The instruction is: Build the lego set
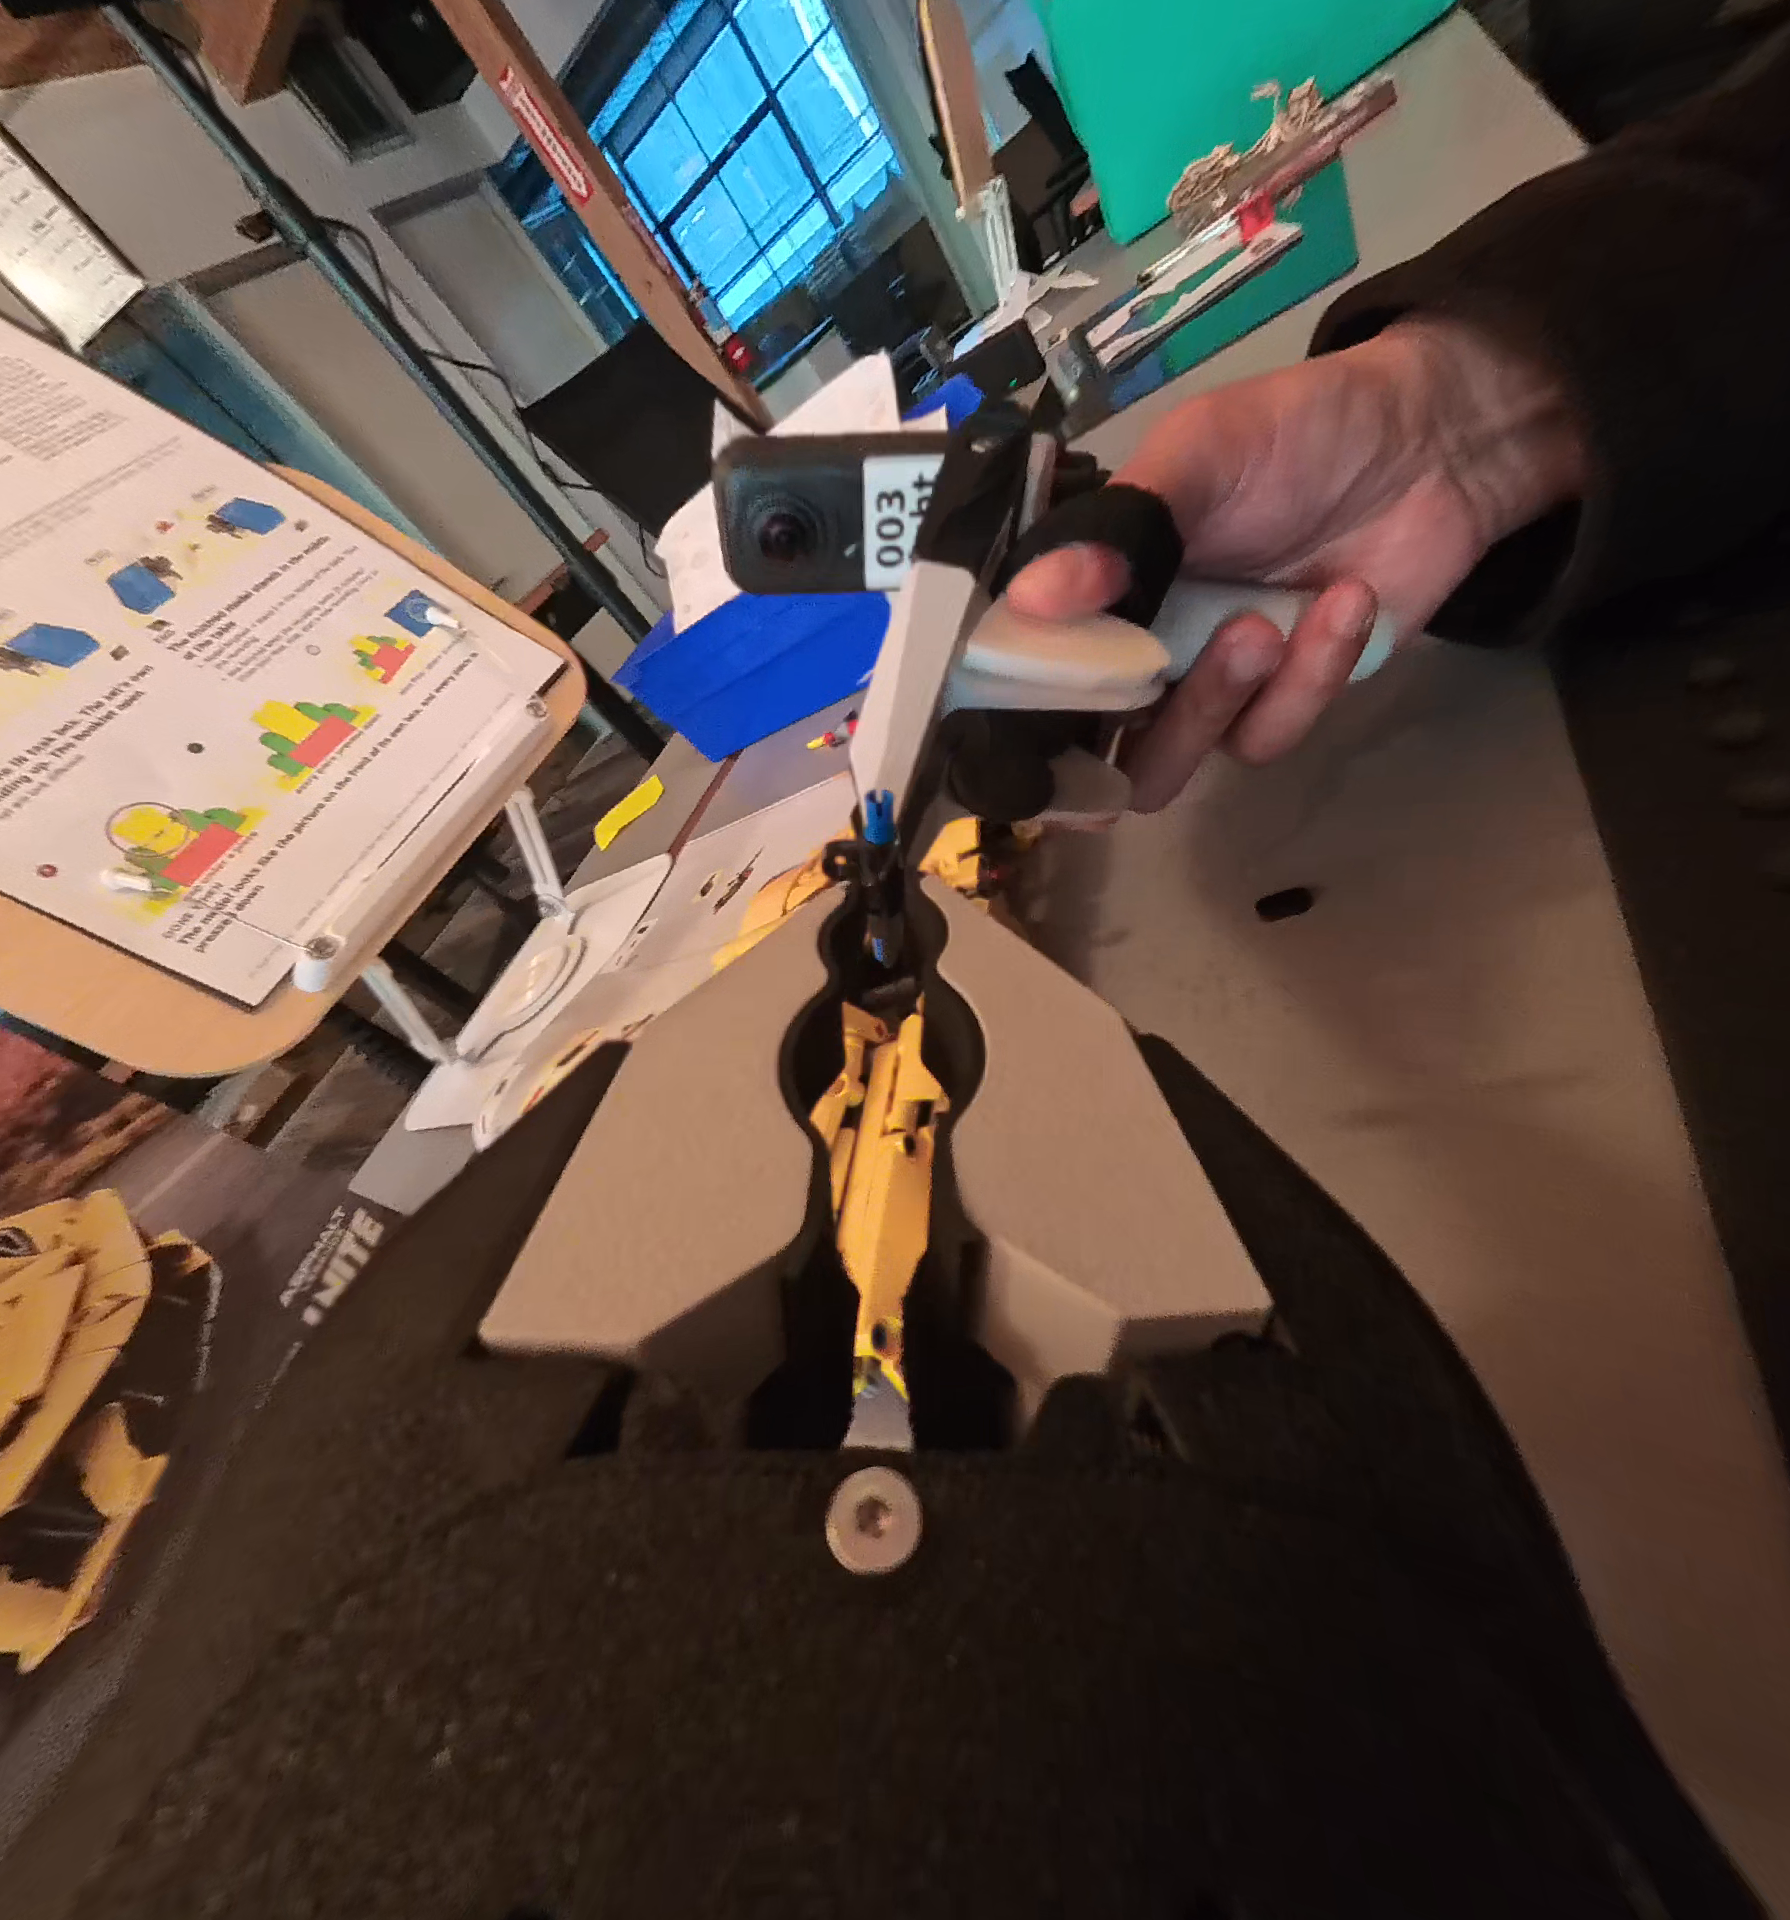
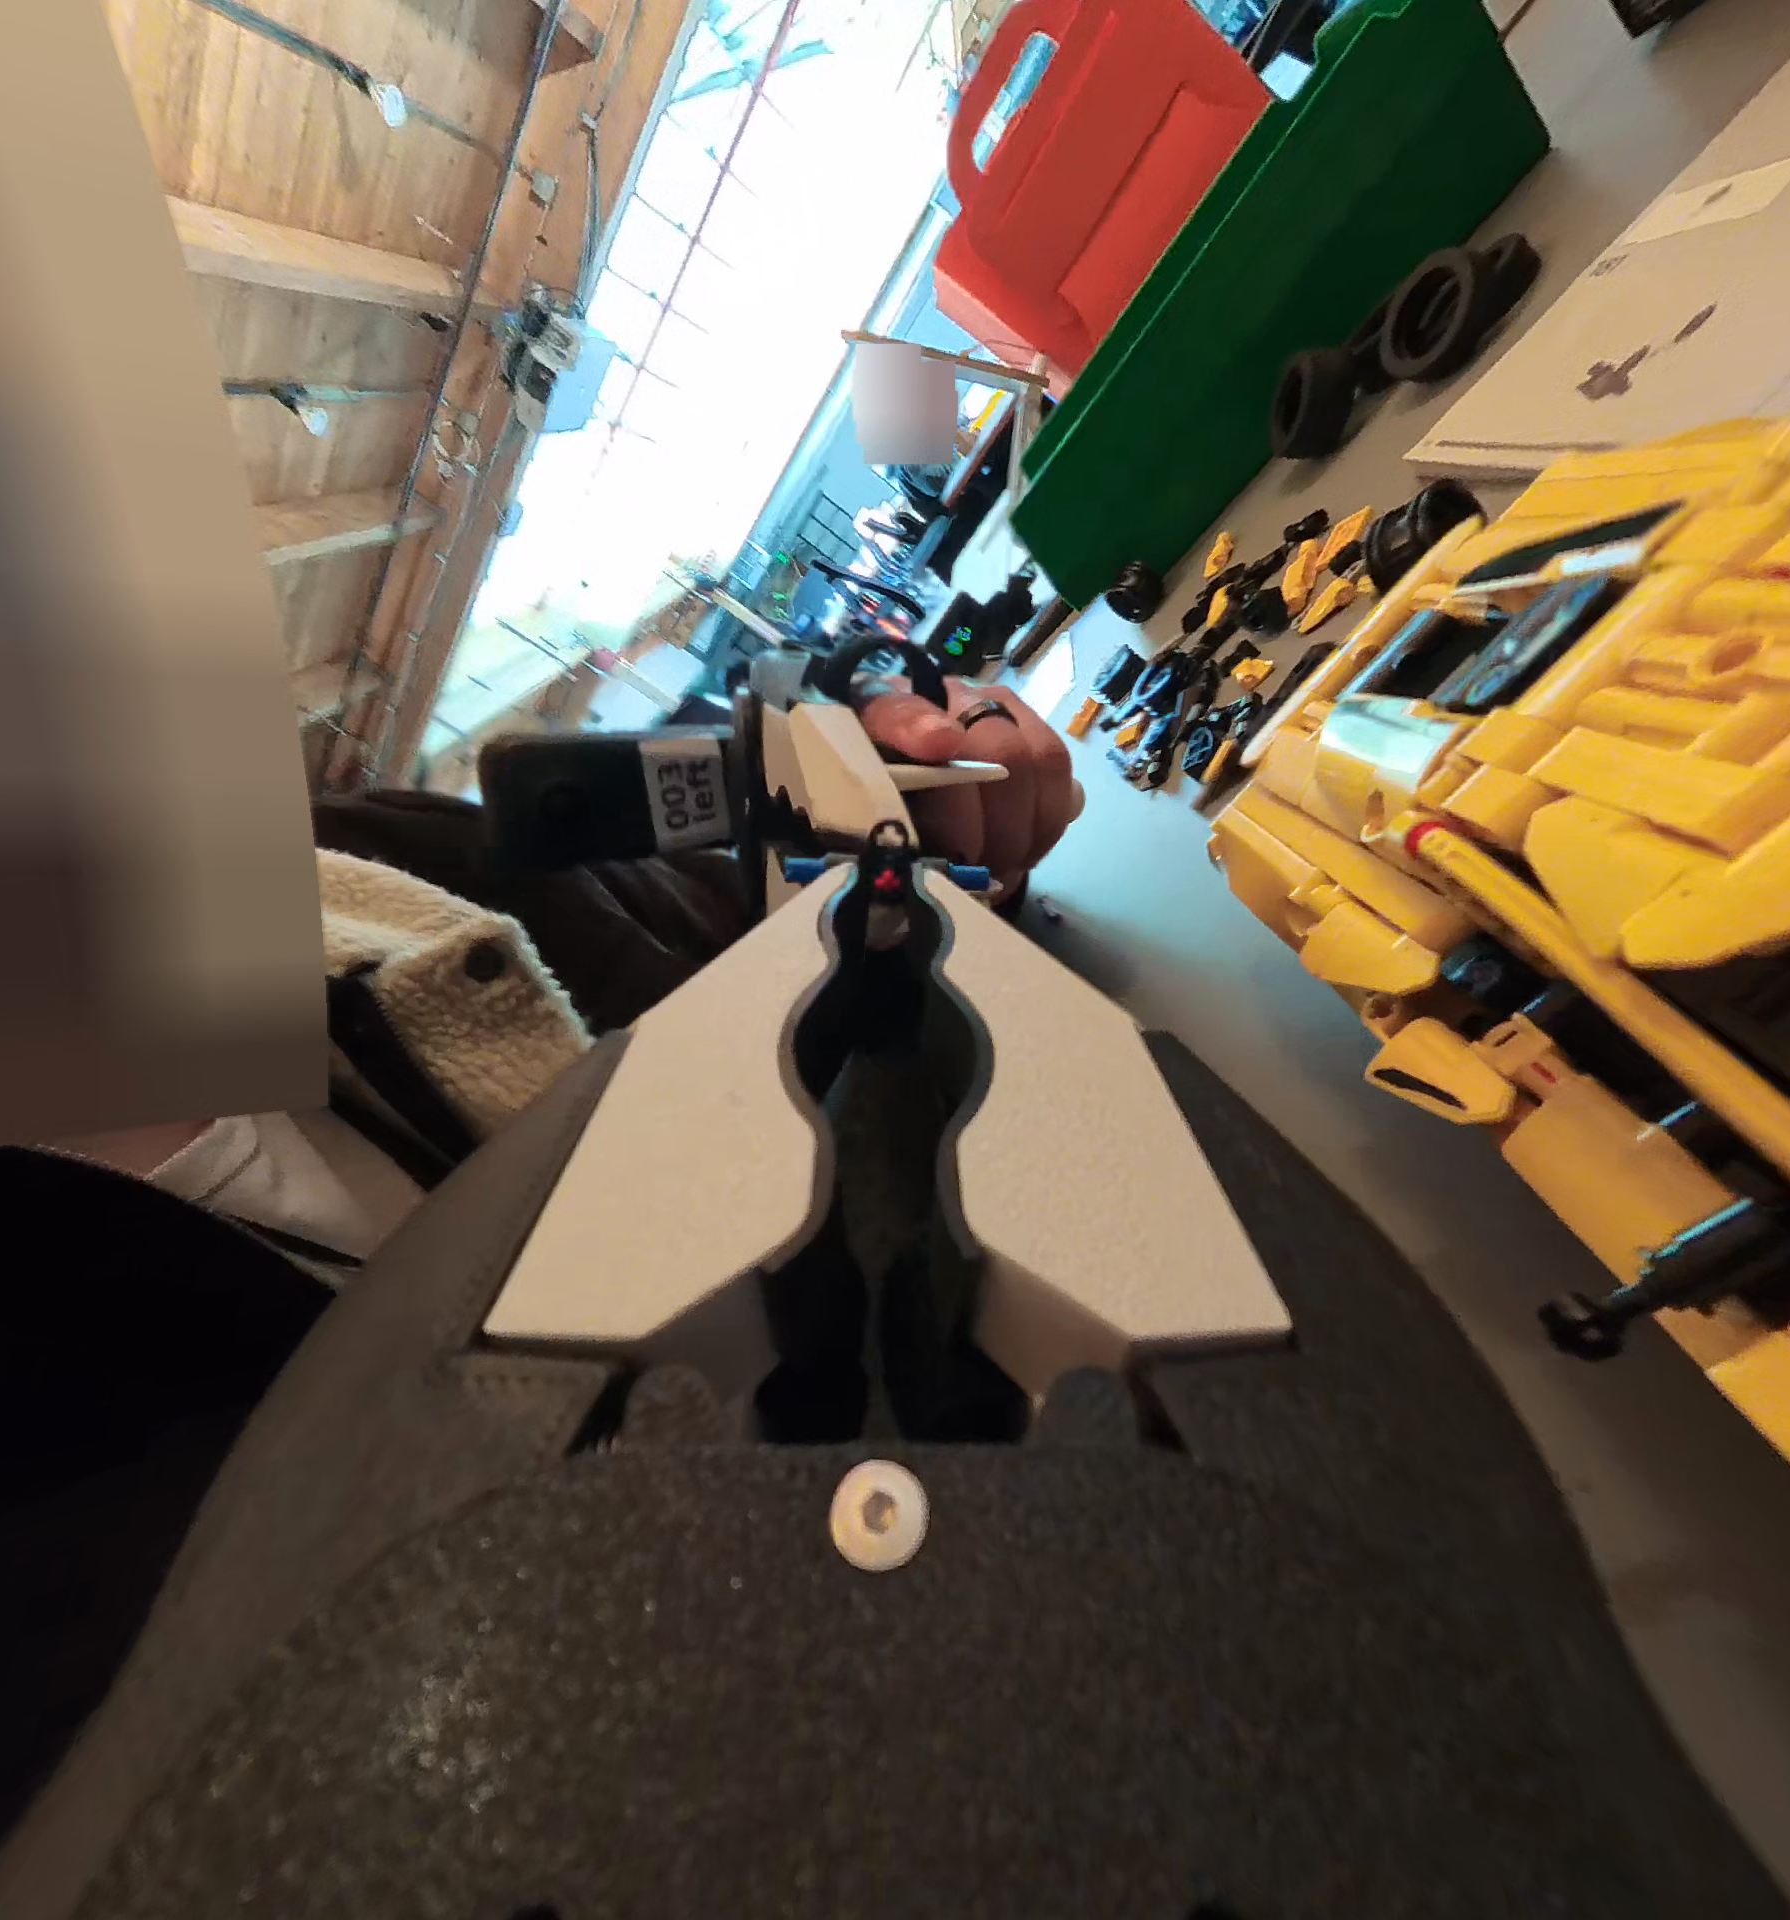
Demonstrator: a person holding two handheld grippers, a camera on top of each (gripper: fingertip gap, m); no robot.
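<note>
1. We hold the left tool (image 1: 875, 914) nearly closed on a small black lego connector with blue pin ends (image 1: 875, 831), pinched at the fingertips. Between the fingers, nearer the camera, a yellow lego sub-assembly (image 1: 880, 1143) shows; we cannot tell whether it is gripped or lies on the bench below.
2. We hold the right tool (image 2: 883, 904) nearly closed as well. Its tips meet the same small black piece, seen here with a red dot and blue pins (image 2: 886, 868) projecting to either side. We cannot tell which tool carries the load.
3. The two tools face each other tip to tip above the grey bench (image 1: 1390, 1039), each in a hand: the right hand (image 1: 1317, 540) and the left hand (image 2: 974, 769).
4. The large yellow lego car body (image 2: 1597, 831) rests on the bench to the right of the right tool. Loose black and yellow lego parts (image 2: 1213, 644) lie beyond it, with black tyres (image 2: 1410, 322) near a green bin (image 2: 1286, 260).
5. Risk, in our judgement: the piece is small and held only at the fingertips. If one tool releases before the other has a firm grip, the piece can drop among the loose parts.
6. Risk: a slight twist between opposed tools can lever the blue pins out of the connector.
</note>
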